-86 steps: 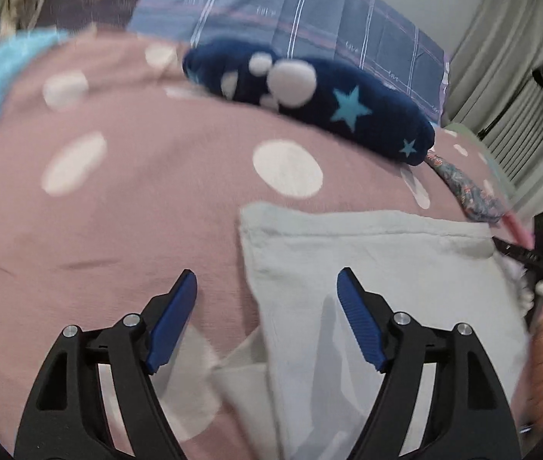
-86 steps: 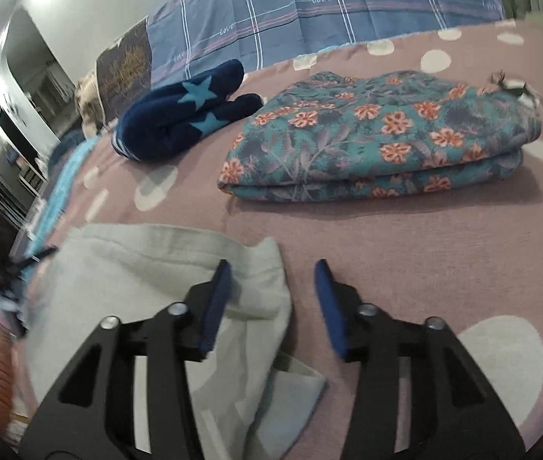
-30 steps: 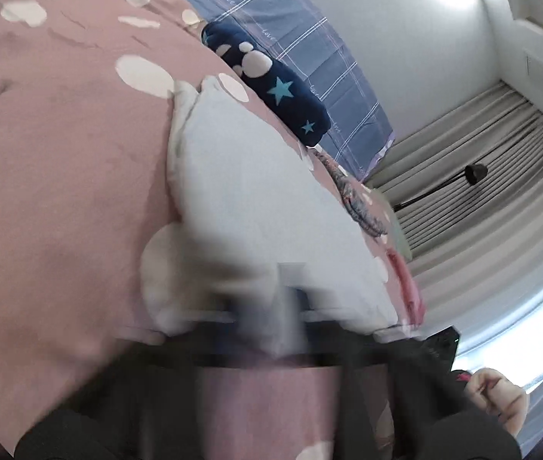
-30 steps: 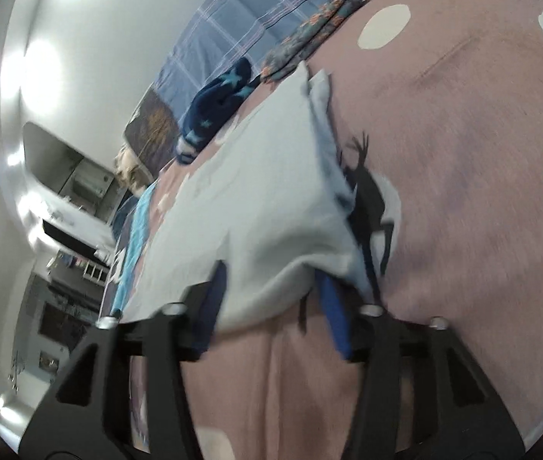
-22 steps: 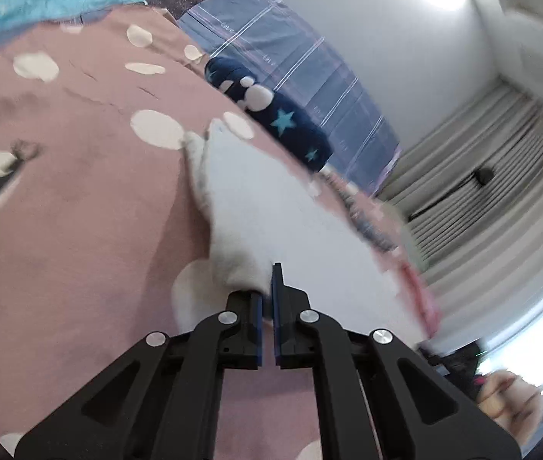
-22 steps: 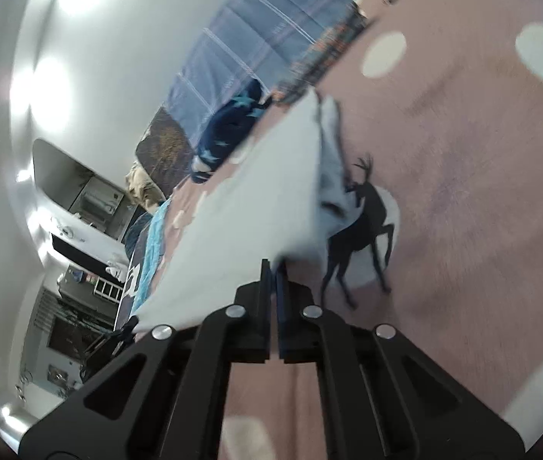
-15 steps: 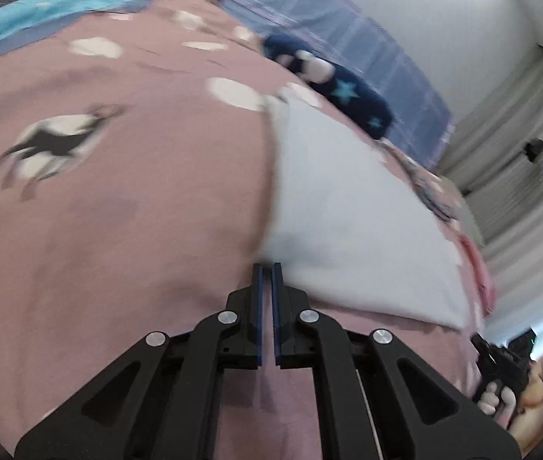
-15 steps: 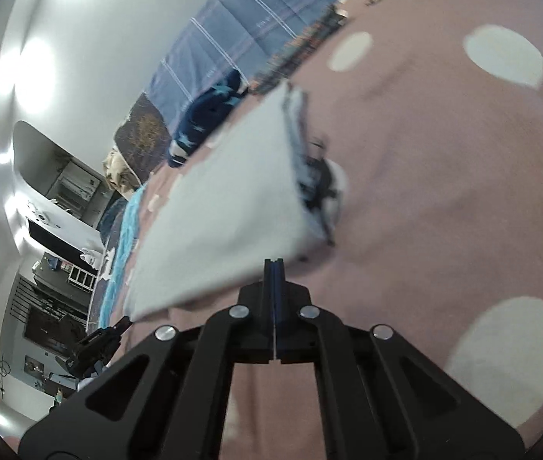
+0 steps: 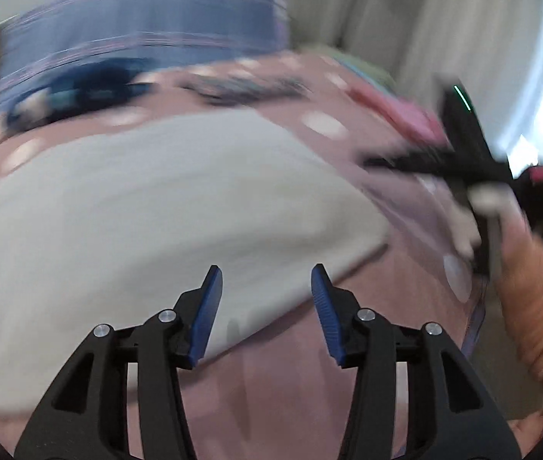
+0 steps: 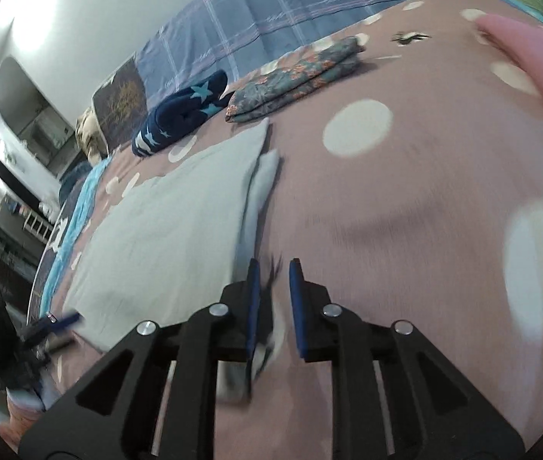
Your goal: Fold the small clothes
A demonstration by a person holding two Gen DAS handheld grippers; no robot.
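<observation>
A pale grey garment (image 9: 148, 207) lies folded flat on the pink dotted bedspread (image 9: 279, 391); the left wrist view is blurred. My left gripper (image 9: 266, 299) is open and empty over its near edge. In the right wrist view the garment (image 10: 179, 214) lies to the left. My right gripper (image 10: 273, 287) stands partly open and empty at the garment's near right corner. The right gripper also shows in the left wrist view (image 9: 459, 161), and the left gripper in the right wrist view (image 10: 53, 324).
A folded floral garment (image 10: 302, 73), a navy star-print garment (image 10: 183, 111) and a pink garment (image 10: 535, 53) lie further back on the bed. A blue plaid pillow (image 10: 271, 19) is behind them. The person's forearm (image 9: 532, 306) is at the right.
Both grippers were shut on the grey garment's corners and pulled it toward the near edge. Now both have opened and let go, and the garment lies flat.
</observation>
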